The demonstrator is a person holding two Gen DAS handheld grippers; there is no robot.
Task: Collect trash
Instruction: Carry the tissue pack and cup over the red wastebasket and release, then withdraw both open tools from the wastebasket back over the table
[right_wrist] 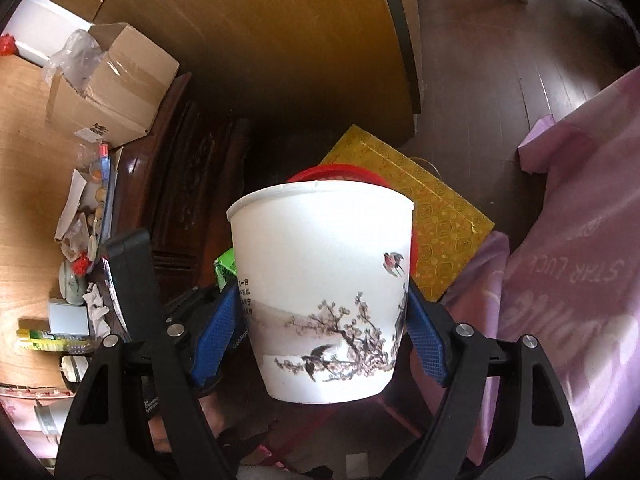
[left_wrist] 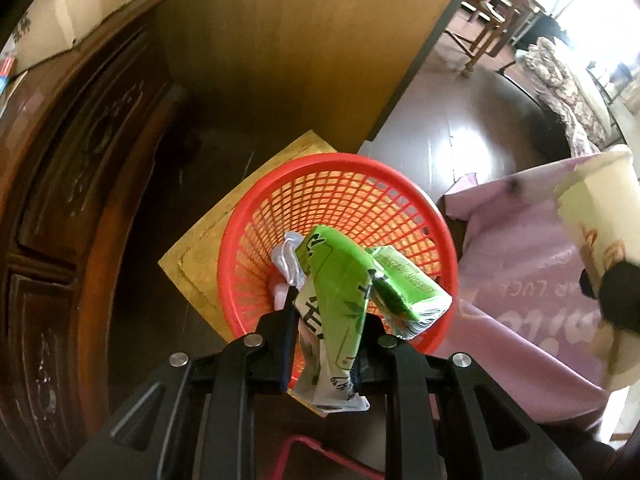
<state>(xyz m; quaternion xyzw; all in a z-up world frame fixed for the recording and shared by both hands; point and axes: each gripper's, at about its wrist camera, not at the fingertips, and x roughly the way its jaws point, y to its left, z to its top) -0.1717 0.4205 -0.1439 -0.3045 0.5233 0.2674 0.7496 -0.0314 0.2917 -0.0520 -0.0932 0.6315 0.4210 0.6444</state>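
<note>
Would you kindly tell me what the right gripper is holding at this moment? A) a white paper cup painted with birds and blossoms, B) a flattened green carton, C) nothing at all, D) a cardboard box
A: in the right wrist view the right gripper has its blue pads against both sides of the white paper cup, whose side shows birds and a blossoming branch.
</note>
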